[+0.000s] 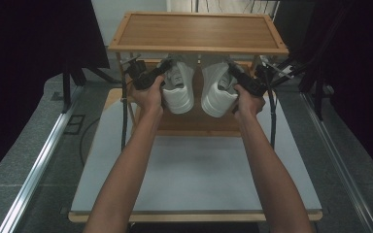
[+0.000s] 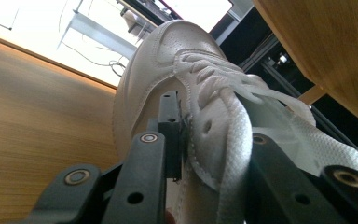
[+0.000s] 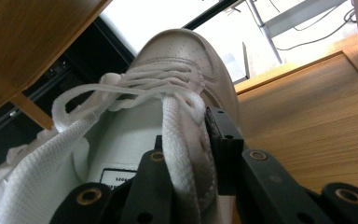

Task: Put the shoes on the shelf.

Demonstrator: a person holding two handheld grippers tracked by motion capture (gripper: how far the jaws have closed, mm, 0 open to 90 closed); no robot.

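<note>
While both forearms reach up from the bottom of the high view, the left gripper (image 1: 151, 77) and the right gripper (image 1: 242, 80) each hold a white sneaker under the top board of a wooden shoe rack (image 1: 197, 31), just above the middle of the frame. The left sneaker (image 1: 178, 87) and the right sneaker (image 1: 217, 90) sit side by side, close together, heels toward the person and toes pointing under the top shelf, over the rack's lower shelf (image 1: 194, 124).

In the left gripper view, the left gripper (image 2: 205, 154) has its jaws on either side of the left sneaker's (image 2: 168, 65) lace-side edge, one jaw outside the upper and one inside the opening, with a flat white lace (image 2: 235, 140) running between them; the jaws are narrow, closed on that edge.

In the right gripper view, the right gripper (image 3: 191, 163) clamps the right sneaker's (image 3: 177, 51) edge the same way, a lace (image 3: 177, 140) and the eyelet strip pinched between narrow jaws. A label (image 3: 116, 176) shows inside the sneaker at the lower left of that frame, and the wooden shelf lies at the right.
</note>
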